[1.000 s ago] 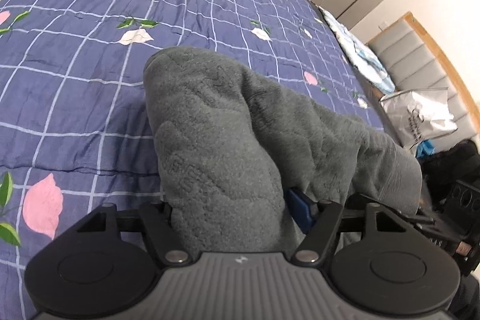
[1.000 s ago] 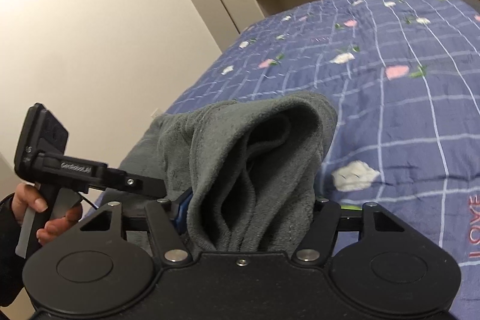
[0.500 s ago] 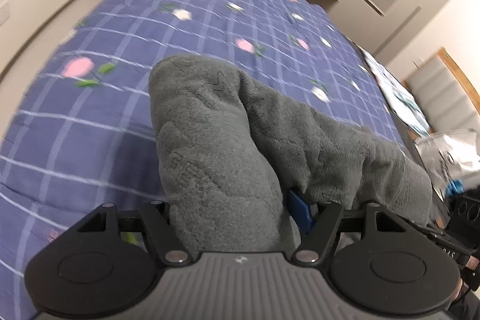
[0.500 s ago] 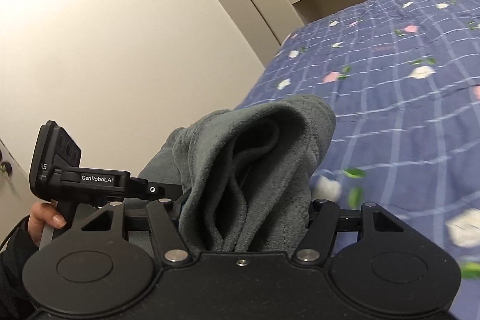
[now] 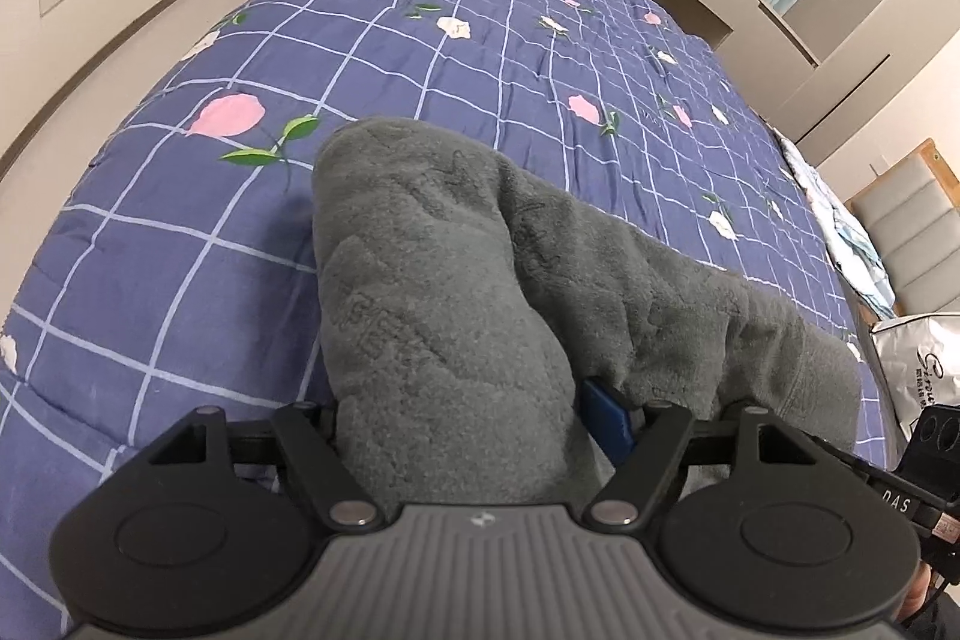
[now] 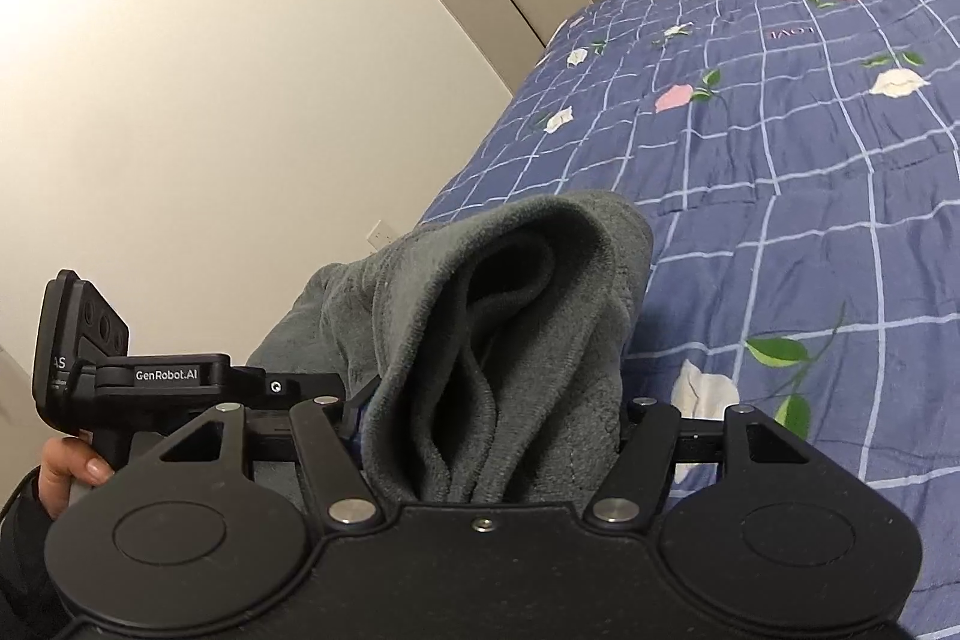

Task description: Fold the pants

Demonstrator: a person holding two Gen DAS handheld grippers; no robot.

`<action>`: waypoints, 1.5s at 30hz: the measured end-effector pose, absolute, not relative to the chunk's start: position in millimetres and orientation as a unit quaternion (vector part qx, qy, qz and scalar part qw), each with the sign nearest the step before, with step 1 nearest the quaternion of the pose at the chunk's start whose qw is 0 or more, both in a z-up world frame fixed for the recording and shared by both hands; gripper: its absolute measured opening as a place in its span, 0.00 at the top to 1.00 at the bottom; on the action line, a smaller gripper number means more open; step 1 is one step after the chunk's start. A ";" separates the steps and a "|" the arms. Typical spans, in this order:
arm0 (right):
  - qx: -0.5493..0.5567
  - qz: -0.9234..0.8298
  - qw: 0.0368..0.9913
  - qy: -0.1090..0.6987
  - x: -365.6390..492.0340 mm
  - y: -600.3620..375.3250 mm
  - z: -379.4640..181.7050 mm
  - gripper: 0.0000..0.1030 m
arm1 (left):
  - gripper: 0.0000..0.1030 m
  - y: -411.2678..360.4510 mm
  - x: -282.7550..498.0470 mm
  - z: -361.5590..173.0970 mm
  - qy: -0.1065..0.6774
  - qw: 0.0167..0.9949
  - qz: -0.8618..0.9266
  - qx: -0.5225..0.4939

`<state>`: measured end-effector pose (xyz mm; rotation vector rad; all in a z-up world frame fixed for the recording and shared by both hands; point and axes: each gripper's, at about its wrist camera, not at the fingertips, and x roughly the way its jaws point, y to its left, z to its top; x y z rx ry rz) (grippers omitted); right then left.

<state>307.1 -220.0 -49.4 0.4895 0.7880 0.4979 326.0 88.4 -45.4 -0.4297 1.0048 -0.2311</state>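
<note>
Blue and checked, with pink and white flowers, the bed cover [image 5: 420, 112] fills most of both views, with pale walls behind it. The soft grey pants [image 5: 456, 316] are bunched up thick and held above the near edge of the bed.

The left gripper [image 5: 456, 424] has a fat wad of the pants between its fingers, and its jaws are opening a little right now, though the cloth still fills the gap. The right gripper [image 6: 498, 424] squeezes another thick wad, where folded layers and a dark hollow show. The pants stretch across from one gripper to the other. A hand [image 6: 66, 472] on the near left of the right view holds the left gripper's handle.

To do this step well, I think both hands should go the same way at the same speed, so the cloth stays even. Lower it flat onto the cover, with the edges lined up, and only then let go. If one side slips out early, the fold may go crooked.
</note>
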 end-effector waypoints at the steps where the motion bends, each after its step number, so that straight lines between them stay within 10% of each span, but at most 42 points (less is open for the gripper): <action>1: 0.233 0.237 0.865 0.376 306.2 -220.6 -50.4 0.36 | 0.25 87.2 326.2 -45.8 0.476 0.849 -0.110 -0.200; 25: 0.168 0.170 0.900 0.365 276.5 -202.5 -34.0 0.01 | 0.01 92.6 292.3 -22.8 0.462 0.866 -0.075 -0.177; 45: 0.080 0.116 0.971 0.192 93.7 -164.4 46.0 0.00 | 0.00 75.2 106.3 39.7 0.317 0.946 -0.023 -0.057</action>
